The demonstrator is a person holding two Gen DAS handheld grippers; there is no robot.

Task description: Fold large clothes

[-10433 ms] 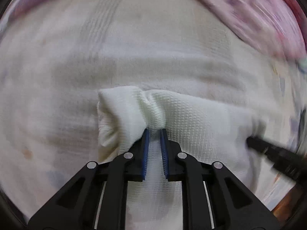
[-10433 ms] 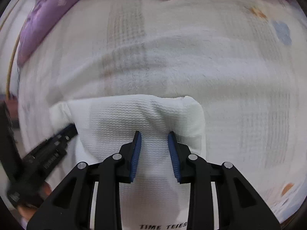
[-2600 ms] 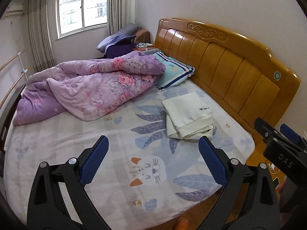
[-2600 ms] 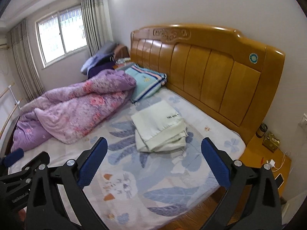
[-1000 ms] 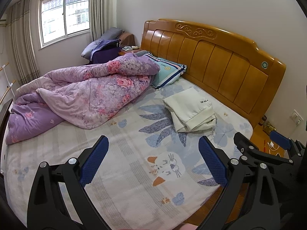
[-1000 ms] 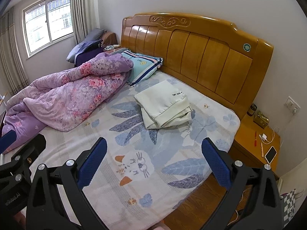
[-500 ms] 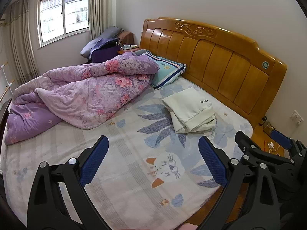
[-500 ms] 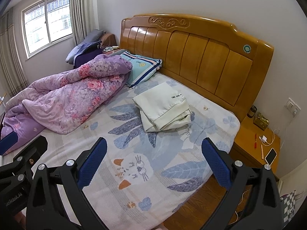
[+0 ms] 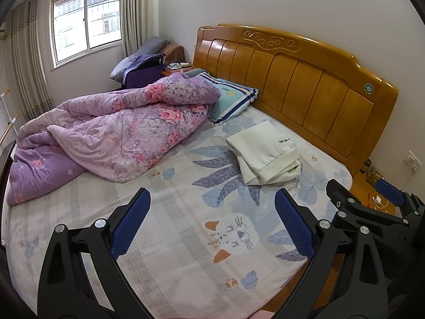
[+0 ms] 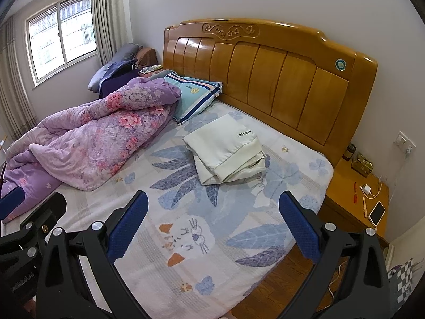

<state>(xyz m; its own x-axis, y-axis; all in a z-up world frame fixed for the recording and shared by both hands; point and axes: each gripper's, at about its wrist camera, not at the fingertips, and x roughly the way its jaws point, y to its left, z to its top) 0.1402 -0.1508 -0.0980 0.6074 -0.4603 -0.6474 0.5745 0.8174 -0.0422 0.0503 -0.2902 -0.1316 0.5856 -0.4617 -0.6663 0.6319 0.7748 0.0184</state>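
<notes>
Lying on the bed sheet (image 10: 186, 260) near the wooden headboard (image 10: 265, 85), a cream-white garment (image 10: 225, 148) is seen folded into a compact, layered bundle, with a small line of dark lettering on its top layer. It is placed just beside a striped blue pillow (image 10: 194, 98) and apart from a crumpled purple floral quilt (image 10: 101, 138) that is heaped over the far side of the mattress. Both tools are held well back from the bundle, above the near edge of the bed. The left gripper (image 9: 212, 228) is shown with its blue-padded jaws spread wide and nothing between them; the right gripper (image 10: 215, 231) is likewise spread wide and empty. In the left view, the right gripper is also glimpsed at the frame's right edge. The folding is judged to be essentially done: the garment is gathered and squared, though its lower layers are slightly uneven at the near edge. No other unfolded clothing is visible, so little or nothing seems left.
</notes>
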